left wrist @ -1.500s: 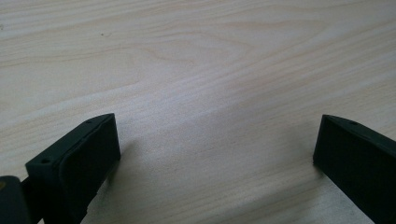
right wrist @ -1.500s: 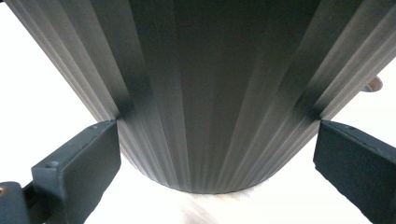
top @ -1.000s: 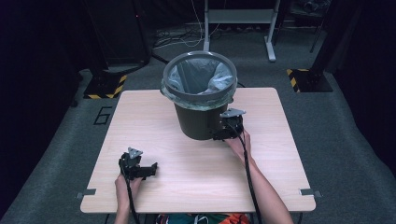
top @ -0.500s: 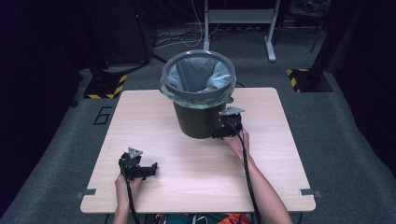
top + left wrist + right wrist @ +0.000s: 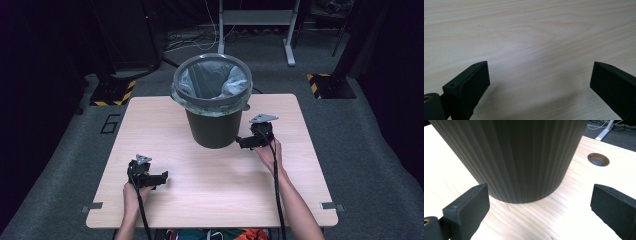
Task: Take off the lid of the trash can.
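A dark ribbed waste bin [image 5: 214,122] with a clear liner bag [image 5: 210,82] over its rim stands at the back middle of the light wooden table [image 5: 210,185]. My right gripper [image 5: 243,143] sits low beside the bin's right side, open, jaws wide apart and empty; in the right gripper view the bin's wall [image 5: 519,157] rises just ahead of my right gripper [image 5: 539,207]. My left gripper [image 5: 161,177] rests near the table's front left, open. The left gripper view has my left gripper [image 5: 540,86] over bare wood with nothing between the jaws.
A round cable hole [image 5: 598,159] is cut in the tabletop behind the bin. Around the table is grey carpet, with a desk frame [image 5: 255,20] at the back and yellow-black striped floor feet [image 5: 114,92] at both sides.
The bin has shifted slightly; both grippers stay about where they were, with the right one still against the bin's side.
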`<state>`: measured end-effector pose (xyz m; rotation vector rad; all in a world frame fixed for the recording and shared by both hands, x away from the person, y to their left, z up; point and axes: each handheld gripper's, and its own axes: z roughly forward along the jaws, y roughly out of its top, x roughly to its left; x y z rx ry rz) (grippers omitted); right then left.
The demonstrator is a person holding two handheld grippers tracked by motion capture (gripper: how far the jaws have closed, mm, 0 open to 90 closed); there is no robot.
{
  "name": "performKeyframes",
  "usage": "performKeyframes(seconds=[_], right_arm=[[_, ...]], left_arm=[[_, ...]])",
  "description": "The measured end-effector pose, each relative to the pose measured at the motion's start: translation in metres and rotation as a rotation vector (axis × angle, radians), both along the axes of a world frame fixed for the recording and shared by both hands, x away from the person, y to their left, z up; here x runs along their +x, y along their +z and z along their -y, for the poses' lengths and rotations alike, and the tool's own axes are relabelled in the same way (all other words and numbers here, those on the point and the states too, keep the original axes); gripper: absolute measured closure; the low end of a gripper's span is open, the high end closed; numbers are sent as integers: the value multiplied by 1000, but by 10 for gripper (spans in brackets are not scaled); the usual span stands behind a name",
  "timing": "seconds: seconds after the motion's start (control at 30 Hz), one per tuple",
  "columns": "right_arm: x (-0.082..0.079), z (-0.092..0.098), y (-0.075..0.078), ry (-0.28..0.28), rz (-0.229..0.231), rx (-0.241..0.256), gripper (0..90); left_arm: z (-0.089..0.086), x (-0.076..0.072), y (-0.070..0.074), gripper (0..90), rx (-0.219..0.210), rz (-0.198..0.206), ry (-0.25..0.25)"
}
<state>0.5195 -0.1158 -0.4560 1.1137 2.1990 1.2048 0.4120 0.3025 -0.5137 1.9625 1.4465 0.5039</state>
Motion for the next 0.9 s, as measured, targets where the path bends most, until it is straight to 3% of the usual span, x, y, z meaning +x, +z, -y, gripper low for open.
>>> performKeyframes(seconds=[0.07,0.23,0.6,0.9], right_arm=[[1,6,4,-4,-10,-2,26],[3,16,9,-15,-27,11,40],[8,25,17,-15,-48,14,54],[13,34,28,-26,-49,15,80]], left_arm=[[1,10,6,21,-10,-7,-38],[4,27,13,40,-7,-18,-69],[2,52,33,49,-59,-19,-91],[11,72,54,53,-35,-18,-132]])
